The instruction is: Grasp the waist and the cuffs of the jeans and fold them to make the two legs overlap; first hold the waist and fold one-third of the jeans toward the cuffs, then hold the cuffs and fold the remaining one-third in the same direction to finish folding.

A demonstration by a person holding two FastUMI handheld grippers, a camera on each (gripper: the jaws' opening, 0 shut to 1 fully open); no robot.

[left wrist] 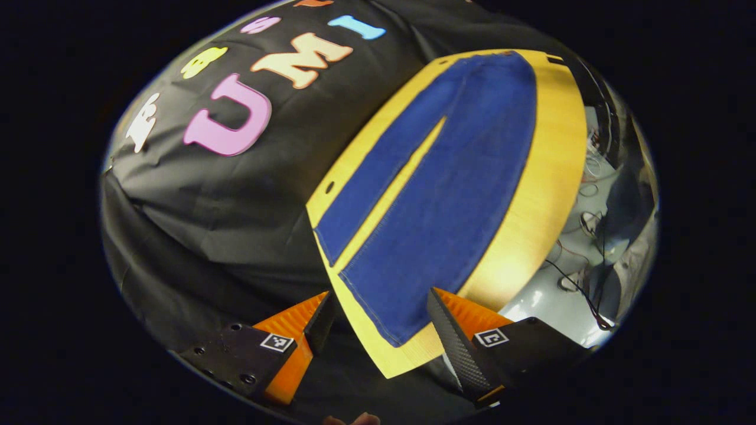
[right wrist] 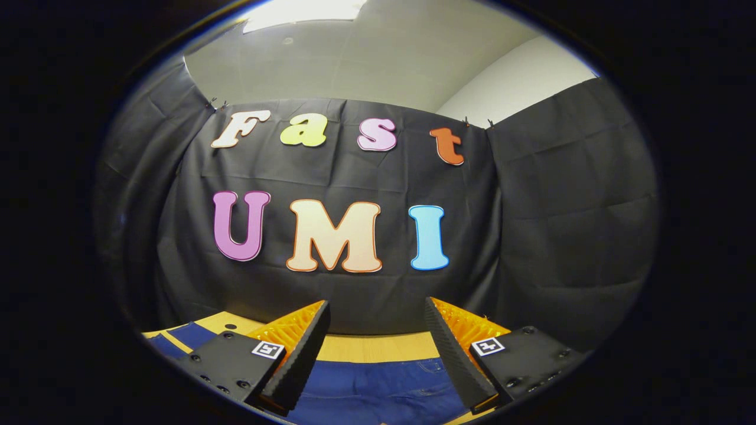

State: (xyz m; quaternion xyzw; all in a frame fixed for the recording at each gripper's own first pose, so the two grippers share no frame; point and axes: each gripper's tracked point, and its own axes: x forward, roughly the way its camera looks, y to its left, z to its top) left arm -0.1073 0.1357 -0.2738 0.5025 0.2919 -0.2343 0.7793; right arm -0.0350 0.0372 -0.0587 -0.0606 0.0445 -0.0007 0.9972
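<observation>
the blue jeans (left wrist: 437,195) lie flat and unfolded on the yellow wooden table (left wrist: 549,195), legs apart, with a strip of tabletop showing between them. in the left gripper view the left gripper (left wrist: 378,324) hovers over the cuff end of the jeans, its fingers spread wide and holding nothing. in the right gripper view the right gripper (right wrist: 378,348) hangs above the jeans (right wrist: 384,389), fingers likewise wide apart and empty, with the table (right wrist: 378,347) edge just beyond the denim.
</observation>
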